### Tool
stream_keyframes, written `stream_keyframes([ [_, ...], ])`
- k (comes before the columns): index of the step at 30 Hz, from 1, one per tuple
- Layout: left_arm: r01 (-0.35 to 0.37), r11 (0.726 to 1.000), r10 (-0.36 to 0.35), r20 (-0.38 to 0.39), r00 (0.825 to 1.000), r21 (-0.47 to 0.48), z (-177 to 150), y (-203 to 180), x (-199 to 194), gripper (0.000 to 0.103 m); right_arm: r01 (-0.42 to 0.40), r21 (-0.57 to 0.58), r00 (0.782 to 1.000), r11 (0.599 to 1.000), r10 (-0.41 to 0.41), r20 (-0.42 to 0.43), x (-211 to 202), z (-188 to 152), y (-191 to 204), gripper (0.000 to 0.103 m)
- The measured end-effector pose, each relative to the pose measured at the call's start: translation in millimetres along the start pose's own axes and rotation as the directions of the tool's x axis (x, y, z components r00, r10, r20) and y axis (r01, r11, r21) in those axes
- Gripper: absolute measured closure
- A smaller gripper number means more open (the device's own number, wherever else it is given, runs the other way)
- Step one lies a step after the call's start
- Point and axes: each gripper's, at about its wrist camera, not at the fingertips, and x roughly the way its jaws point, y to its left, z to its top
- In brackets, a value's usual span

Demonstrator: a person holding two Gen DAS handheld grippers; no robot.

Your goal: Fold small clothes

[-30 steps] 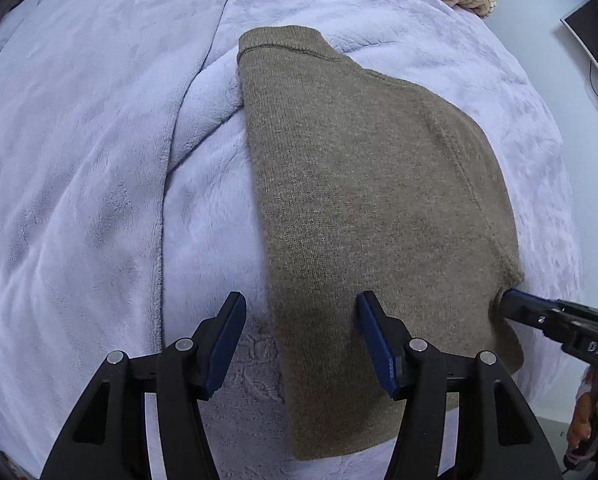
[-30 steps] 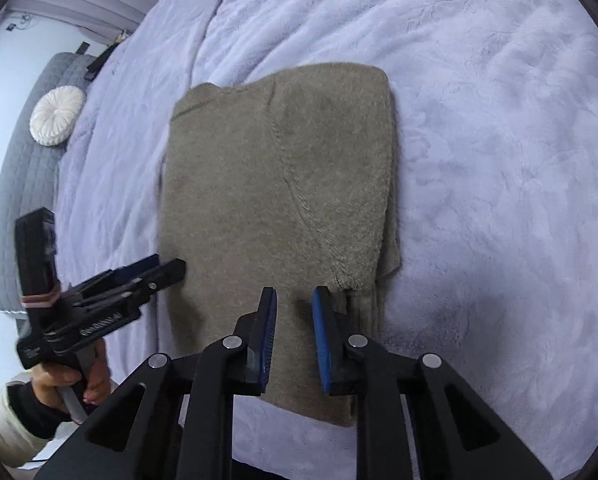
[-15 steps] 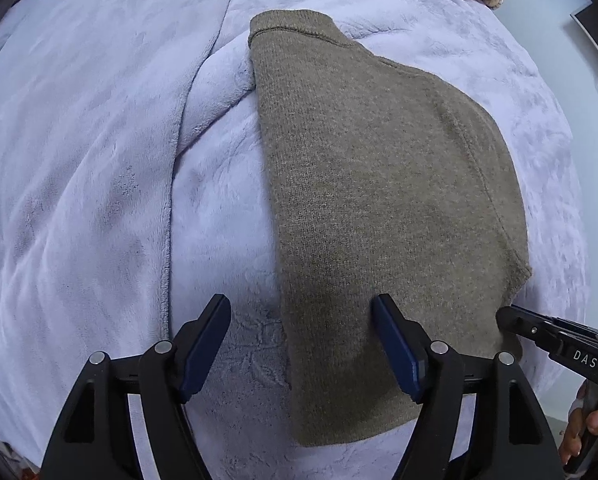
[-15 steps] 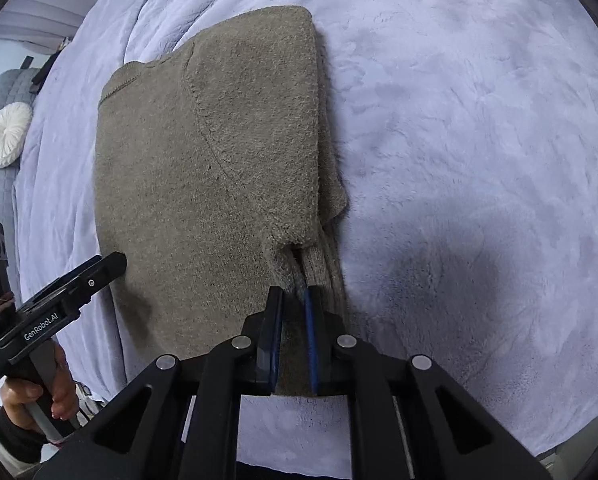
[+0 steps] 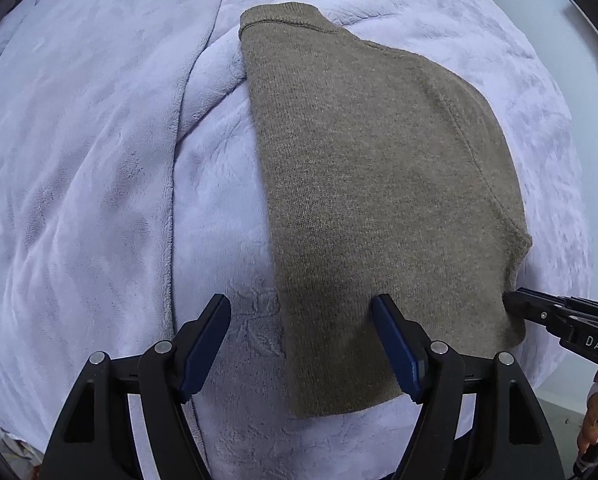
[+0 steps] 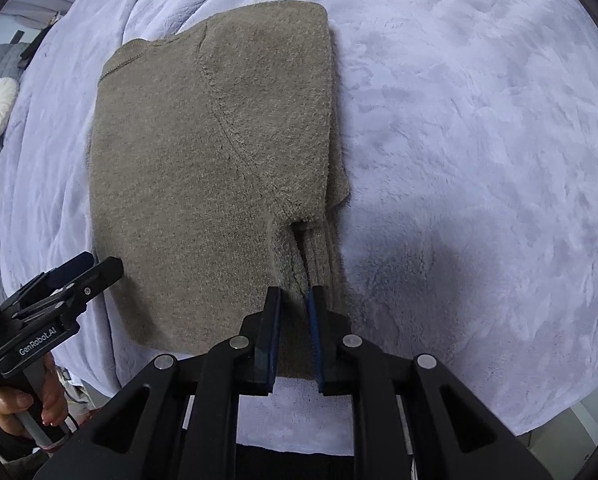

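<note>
Sweater (image 5: 379, 184), olive knit and folded lengthwise into a long panel, lies flat on the lilac blanket (image 5: 99, 160) that covers the bed. Above its near hem the left gripper (image 5: 303, 344) points straight down with fingers wide and nothing held, one finger (image 5: 205, 344) over the blanket, the other over the knit. At the sweater's right edge the right gripper (image 6: 293, 320) has its fingers narrow and opening, with a fold of knit between them.
</note>
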Motion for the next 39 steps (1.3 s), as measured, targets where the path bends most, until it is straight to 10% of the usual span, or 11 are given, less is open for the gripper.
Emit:
stream_keyframes([
  [19,-0.048,0.998,0.049,0.022,0.999,-0.030,6,-11,-29,0.028,-0.087,-0.008,0.995,0.996,0.088,0.048,-43,13,-5,0.069],
  [35,-0.042,0.998,0.045,0.074,0.996,-0.037,19,-21,-55,0.028,0.003,-0.069,0.989,0.998,0.007,0.147,-73,21,22,0.054],
  [39,-0.057,0.997,0.061,0.108,0.992,-0.043,20,-20,-65,0.028,0.063,-0.089,0.985,0.994,-0.047,0.168,-80,21,29,0.036],
])
